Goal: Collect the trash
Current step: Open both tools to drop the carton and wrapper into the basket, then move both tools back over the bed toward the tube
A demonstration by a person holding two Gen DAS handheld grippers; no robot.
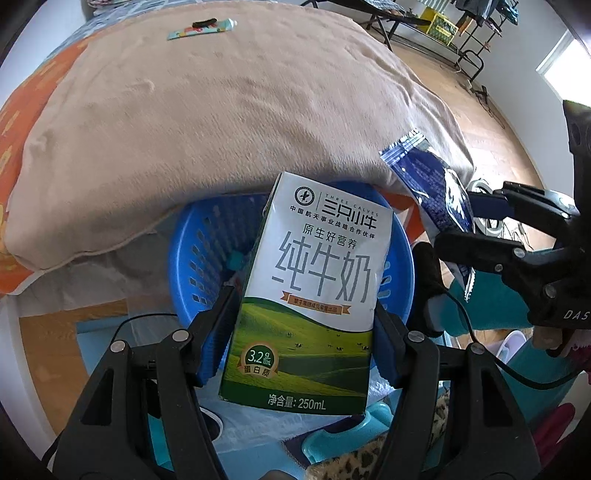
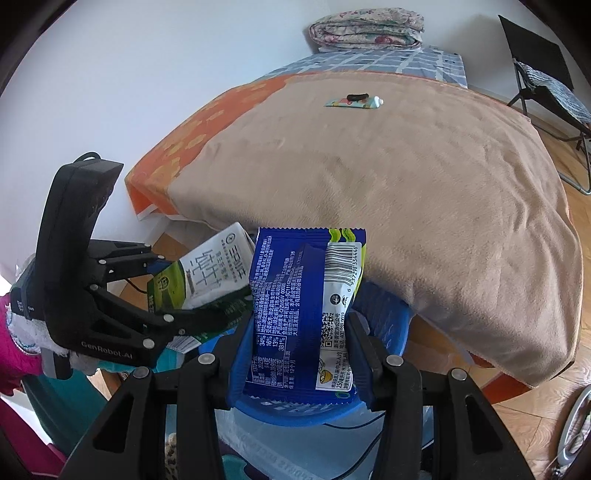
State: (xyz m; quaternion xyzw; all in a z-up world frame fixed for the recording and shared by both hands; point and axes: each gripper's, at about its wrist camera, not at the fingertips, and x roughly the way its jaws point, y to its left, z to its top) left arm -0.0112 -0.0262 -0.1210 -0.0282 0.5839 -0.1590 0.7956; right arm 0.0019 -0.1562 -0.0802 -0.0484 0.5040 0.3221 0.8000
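My left gripper (image 1: 303,314) is shut on a white and green 250 mL milk carton (image 1: 314,291) and holds it upright above a blue plastic basket (image 1: 199,258). My right gripper (image 2: 299,354) is shut on a blue snack wrapper (image 2: 303,310), also above the blue basket (image 2: 384,317). The right gripper (image 1: 476,221) with the wrapper (image 1: 428,184) shows at the right of the left wrist view. The left gripper (image 2: 177,295) with the carton (image 2: 210,269) shows at the left of the right wrist view. A small tube (image 2: 352,101) with a black item on it lies far back on the bed.
A bed with a tan blanket (image 2: 406,184) fills the space behind the basket. A folded quilt (image 2: 365,29) lies at its far end. A folding chair (image 2: 543,81) stands on the wooden floor to the right. A metal rack (image 1: 443,26) stands by the far wall.
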